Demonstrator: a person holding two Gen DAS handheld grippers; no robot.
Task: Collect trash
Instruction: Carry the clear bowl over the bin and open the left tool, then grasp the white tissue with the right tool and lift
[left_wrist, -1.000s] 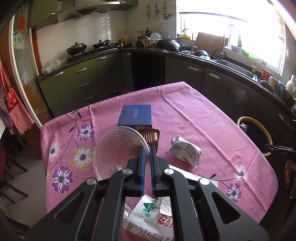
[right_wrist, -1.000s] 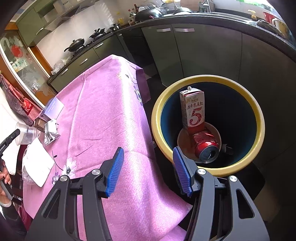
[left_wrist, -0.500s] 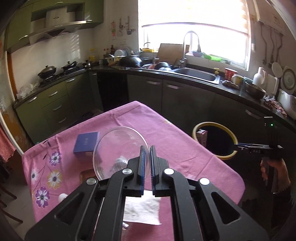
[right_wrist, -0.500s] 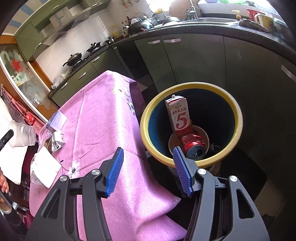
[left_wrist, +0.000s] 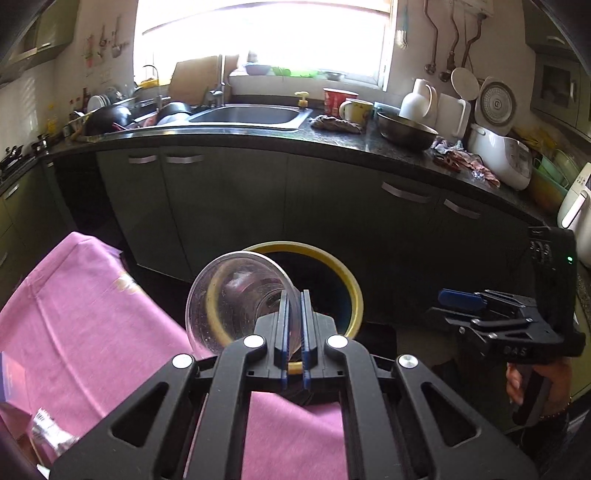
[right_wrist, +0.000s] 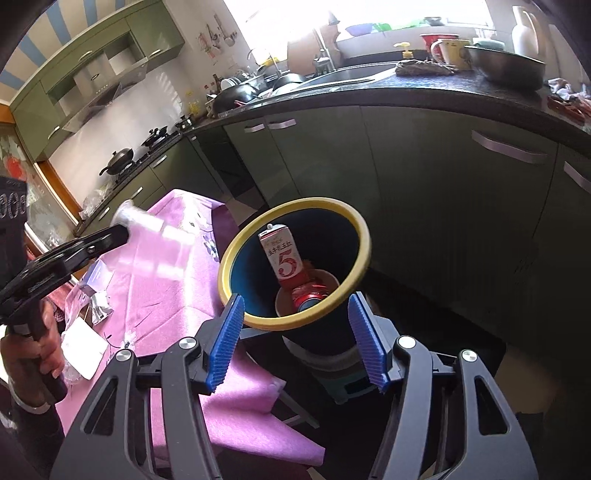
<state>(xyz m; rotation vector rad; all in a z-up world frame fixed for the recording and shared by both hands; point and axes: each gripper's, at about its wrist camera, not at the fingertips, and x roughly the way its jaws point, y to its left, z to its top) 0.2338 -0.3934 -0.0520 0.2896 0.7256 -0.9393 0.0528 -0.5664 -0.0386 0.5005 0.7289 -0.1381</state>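
Left gripper (left_wrist: 292, 325) angled down, clamped on the clear plastic cup's (left_wrist: 236, 295) rim, holding it over the yellow-rimmed bin (left_wrist: 351, 291) beside the pink-clothed table (left_wrist: 92, 314). Right gripper (right_wrist: 295, 339) (jaws just opening wider, nothing between) tilted down above that bin, milk carton (right_wrist: 282, 258) and red can (right_wrist: 308, 293) inside.

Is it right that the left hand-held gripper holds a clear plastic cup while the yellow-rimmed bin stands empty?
Not quite. The left hand-held gripper does hold the clear plastic cup, but the yellow-rimmed bin is not empty: the right wrist view shows a milk carton and red can inside.

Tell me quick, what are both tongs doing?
Left tongs: closed on the plastic cup.
Right tongs: open, holding nothing, jaws just widened.
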